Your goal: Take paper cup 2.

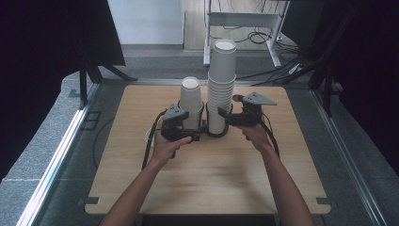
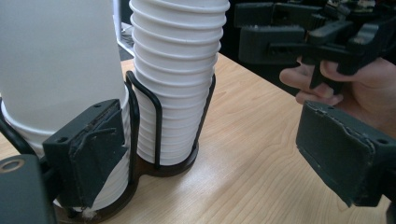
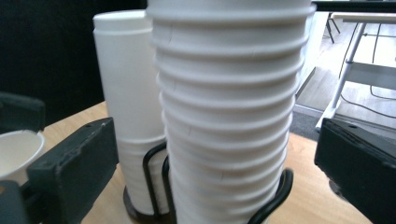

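— Where are the cups?

— Two white stacks in a black wire holder (image 1: 216, 132) mid-table (image 1: 207, 183): the tall stack (image 1: 221, 84) at right, the short stack (image 1: 191, 101) at left.

— And the grippers?

— The right gripper (image 3: 210, 163) stands wide, fingers either side of the tall stack (apart from it). The left gripper (image 2: 210, 154) is wide too, one finger (image 2: 88, 149) seemingly against the short stack.

The bench (image 1: 207, 179) is seen as pale wood with fine grain and a smooth, matt finish. The stacked cups (image 3: 229, 116) appear as matt white paper with rolled rims. The cup holder (image 2: 156, 121) is formed of glossy black wire. The left tool (image 2: 215, 154) carries rough, worn, matt black jaw pads.
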Demonstrator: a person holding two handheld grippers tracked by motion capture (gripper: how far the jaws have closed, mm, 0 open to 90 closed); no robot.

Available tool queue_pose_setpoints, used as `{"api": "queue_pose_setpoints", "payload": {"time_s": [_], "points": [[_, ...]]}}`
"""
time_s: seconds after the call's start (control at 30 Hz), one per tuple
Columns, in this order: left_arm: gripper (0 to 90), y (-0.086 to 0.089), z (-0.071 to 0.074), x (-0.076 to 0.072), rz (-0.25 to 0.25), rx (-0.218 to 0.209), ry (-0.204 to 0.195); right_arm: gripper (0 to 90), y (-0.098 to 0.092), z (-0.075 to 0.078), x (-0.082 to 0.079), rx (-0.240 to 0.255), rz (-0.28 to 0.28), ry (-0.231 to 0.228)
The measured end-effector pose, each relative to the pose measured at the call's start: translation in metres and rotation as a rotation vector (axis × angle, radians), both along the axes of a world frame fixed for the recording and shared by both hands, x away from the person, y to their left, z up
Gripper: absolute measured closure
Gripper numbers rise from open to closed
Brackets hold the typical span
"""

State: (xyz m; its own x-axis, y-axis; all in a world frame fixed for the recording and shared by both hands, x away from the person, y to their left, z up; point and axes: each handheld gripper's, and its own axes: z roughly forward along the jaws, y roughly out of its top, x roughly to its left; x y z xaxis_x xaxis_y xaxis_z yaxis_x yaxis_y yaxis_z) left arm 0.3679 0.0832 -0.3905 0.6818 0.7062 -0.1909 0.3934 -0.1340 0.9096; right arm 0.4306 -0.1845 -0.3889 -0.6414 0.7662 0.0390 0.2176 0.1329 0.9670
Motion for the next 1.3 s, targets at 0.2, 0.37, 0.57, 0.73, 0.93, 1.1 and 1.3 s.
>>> {"api": "queue_pose_setpoints", "payload": {"time_s": [0.2,0.37,0.57,0.73,0.93,1.1,1.3], "points": [[8.1,-0.001,0.005,0.005,-0.002,-0.003,-0.001,0.0,0.003,0.014,0.015,0.012,-0.010,-0.014],[8.3,-0.002,0.008,0.007,-0.003,-0.008,0.000,0.0,0.007,0.025,0.026,0.021,-0.015,-0.016],[8.3,-0.004,0.009,0.009,-0.011,-0.004,-0.001,0.0,0.018,0.033,0.034,0.019,0.003,-0.023],[8.3,-0.003,0.011,0.009,-0.013,-0.004,-0.003,0.0,0.026,0.042,0.043,0.021,0.003,-0.025],[8.3,-0.001,0.011,0.010,-0.010,0.001,-0.004,1.8,0.030,0.045,0.048,0.027,0.015,-0.012],[8.4,0.000,0.014,0.011,-0.007,-0.003,-0.009,2.8,0.029,0.045,0.050,0.034,0.023,-0.006],[8.9,-0.003,0.024,0.014,-0.008,-0.006,-0.027,3.2,0.029,0.045,0.050,0.028,0.021,-0.013]]}}
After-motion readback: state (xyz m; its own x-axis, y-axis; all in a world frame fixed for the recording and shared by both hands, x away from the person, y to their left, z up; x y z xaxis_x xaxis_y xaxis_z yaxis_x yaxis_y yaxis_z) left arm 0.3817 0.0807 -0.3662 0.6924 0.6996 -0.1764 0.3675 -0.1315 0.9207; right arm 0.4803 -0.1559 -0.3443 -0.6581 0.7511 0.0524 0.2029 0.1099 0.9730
